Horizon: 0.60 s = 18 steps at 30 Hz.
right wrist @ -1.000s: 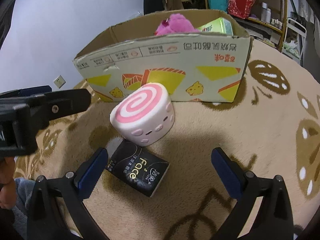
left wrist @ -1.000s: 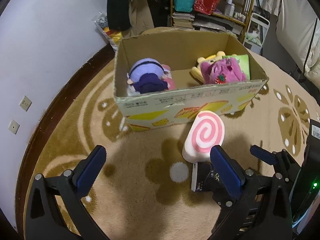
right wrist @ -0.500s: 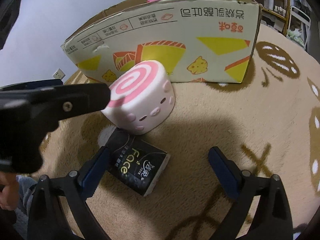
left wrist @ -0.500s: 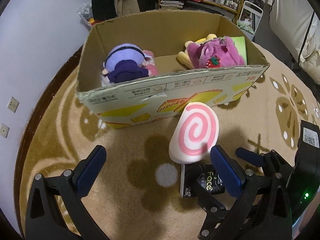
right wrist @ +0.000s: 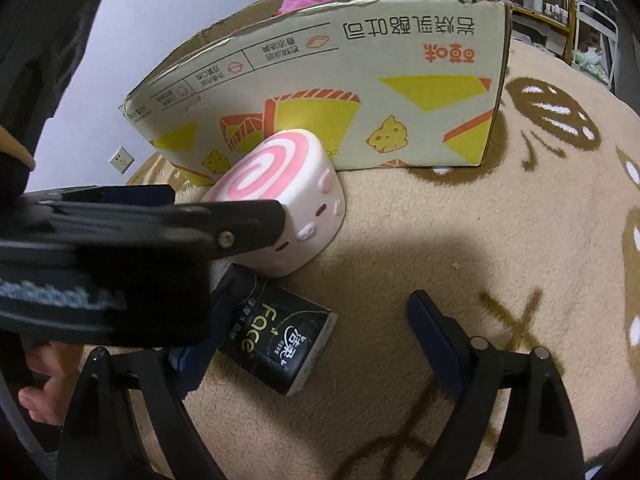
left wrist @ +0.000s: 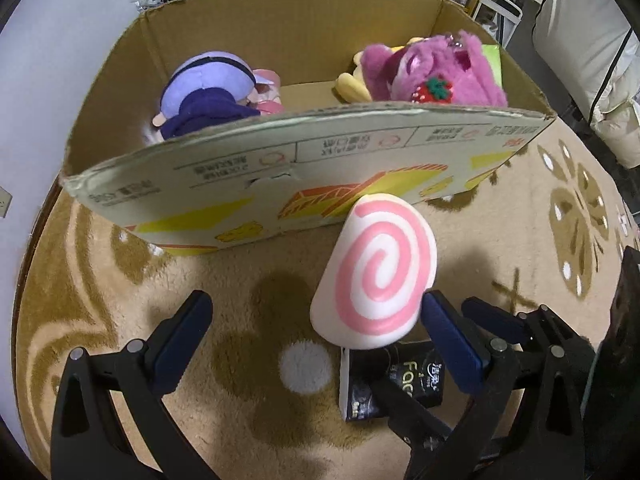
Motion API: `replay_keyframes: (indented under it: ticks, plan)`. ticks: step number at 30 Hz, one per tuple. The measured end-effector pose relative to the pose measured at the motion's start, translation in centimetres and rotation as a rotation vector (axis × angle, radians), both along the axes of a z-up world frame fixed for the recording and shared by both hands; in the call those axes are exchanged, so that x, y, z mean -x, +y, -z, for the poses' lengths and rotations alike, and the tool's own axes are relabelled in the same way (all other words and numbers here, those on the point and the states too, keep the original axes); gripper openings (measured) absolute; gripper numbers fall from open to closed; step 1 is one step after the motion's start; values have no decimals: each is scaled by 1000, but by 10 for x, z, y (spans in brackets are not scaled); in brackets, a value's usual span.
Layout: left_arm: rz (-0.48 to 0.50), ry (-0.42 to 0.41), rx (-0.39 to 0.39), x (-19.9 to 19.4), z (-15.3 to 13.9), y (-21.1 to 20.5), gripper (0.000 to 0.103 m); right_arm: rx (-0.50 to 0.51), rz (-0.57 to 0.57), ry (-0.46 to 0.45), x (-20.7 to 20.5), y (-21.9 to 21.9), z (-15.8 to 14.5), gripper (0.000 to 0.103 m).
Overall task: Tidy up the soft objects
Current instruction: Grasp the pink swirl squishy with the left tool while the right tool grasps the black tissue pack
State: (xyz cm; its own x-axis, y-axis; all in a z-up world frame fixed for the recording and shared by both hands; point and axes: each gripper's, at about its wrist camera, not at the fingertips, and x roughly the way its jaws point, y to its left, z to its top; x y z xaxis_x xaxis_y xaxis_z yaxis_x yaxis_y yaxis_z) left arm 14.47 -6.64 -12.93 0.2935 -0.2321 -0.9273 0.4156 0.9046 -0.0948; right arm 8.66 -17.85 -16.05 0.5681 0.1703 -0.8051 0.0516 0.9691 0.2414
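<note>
Left wrist: one swirl cushion [left wrist: 378, 276], one tissue pack [left wrist: 394, 380], both grippers' fingers wide apart, empty.

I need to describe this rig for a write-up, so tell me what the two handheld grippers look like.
Both the left gripper and the right gripper are matte black frames with triangular cut-outs, silver pivot bolts and flat dark blue finger pads. In the right wrist view, the left gripper's body carries pale, blurred lettering, and bare fingers show beneath it.

Swirl cushion [left wrist: 376, 276] before box [left wrist: 280, 184], tissue pack [right wrist: 276, 340] nearer; plushies [left wrist: 432, 76] inside.
</note>
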Motion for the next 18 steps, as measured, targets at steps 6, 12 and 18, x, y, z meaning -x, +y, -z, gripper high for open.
replay_keyframes:
  ticks: [6,12,18]
  plan:
    - [37,-51,-14,2,2,-14,96,-15,-5,-8,-7,6,-4,94]
    - [113,-44,32,10,3,-28,42,-16,-40,-12,-8,17,-8,94]
    - [68,-21,37,8,3,-21,29,-22,-63,-8,-7,23,-7,94]
